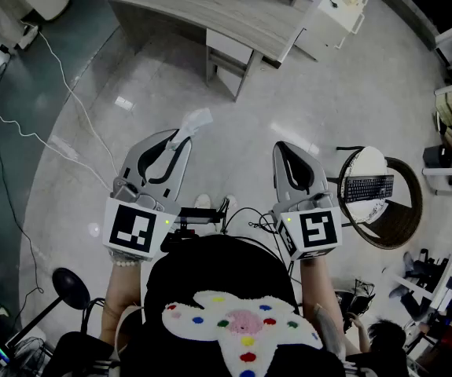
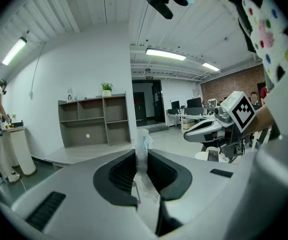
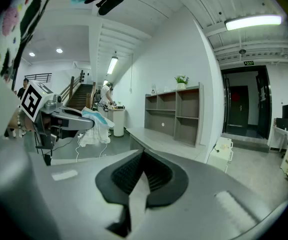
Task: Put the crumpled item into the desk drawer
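Pale glossy floor [image 1: 351,93] under a grey desk [image 1: 202,2], white cable [image 1: 53,58], perhaps a round stool [image 1: 402,210]

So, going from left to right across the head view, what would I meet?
White cable → left tongs, gripping the crumpled item → right tongs, shut and empty → keyboard on the round chair.

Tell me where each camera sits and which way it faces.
Head view: on the person's head, looking steeply down toward the desk; shows forearms, torso, left gripper, right gripper.
Left gripper view: on the left gripper, looking along jaws shut on the crumpled item toward a shelf unit; right gripper at right.
Right gripper view: on the right gripper, looking along shut, empty jaws toward the desk; left gripper at left.
Shared: both gripper views show the shelf unit and the other gripper.
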